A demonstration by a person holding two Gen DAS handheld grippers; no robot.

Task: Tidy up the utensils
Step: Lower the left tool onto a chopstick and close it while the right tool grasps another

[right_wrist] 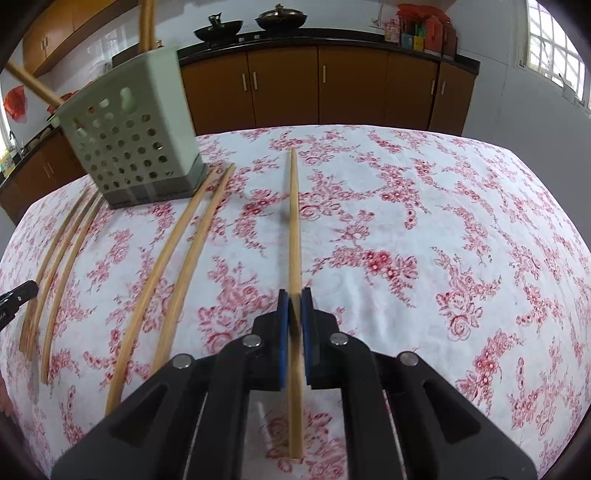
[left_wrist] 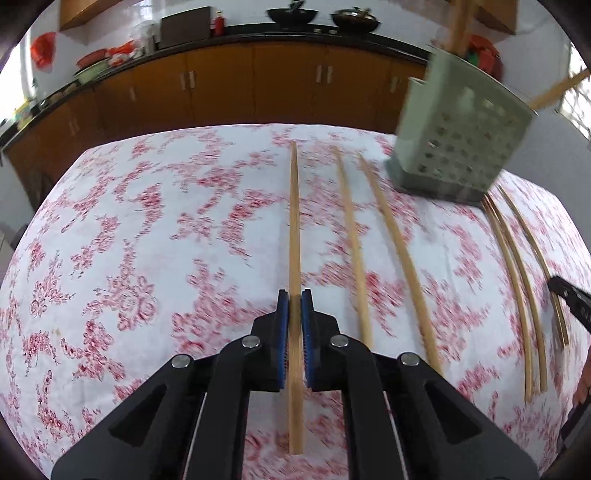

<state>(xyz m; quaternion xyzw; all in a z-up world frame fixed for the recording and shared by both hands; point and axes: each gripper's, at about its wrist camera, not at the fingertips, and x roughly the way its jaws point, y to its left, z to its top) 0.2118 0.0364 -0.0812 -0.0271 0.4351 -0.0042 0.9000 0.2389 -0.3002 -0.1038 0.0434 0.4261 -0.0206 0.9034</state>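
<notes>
The left gripper (left_wrist: 294, 299) is clenched on one wooden chopstick (left_wrist: 294, 221), its blue pads pressing the stick from both sides, and the stick runs straight out ahead along the cloth toward the far edge of the table. The right gripper (right_wrist: 294, 297) grips a second chopstick (right_wrist: 293, 221) the same way, near its thick end, with the thin tip pointing at the far edge. Between the two held sticks lie five loose chopsticks, all roughly parallel: a pair (left_wrist: 388, 236) apart from each other just beside the left-hand stick, and a tighter group of three (left_wrist: 517, 266) nearer the right gripper, two of them almost touching. That makes seven chopsticks on the table in all. Behind the loose ones, toward the far edge, stands one pale green utensil holder (right_wrist: 133, 144) with round holes in its walls, and wooden handles (right_wrist: 147, 26) stick up out of its top; how many is hard to tell. The table is covered by a white tablecloth (right_wrist: 461, 221) printed with red and pink flowers, which hangs over the far edge. Beyond it a dark countertop (right_wrist: 332, 35) runs along the wall over brown wooden cabinets (right_wrist: 351, 85), with two dark woks (right_wrist: 251, 22) on it and some boxes and jars at its right end beside a bright window (right_wrist: 554, 44)
</notes>
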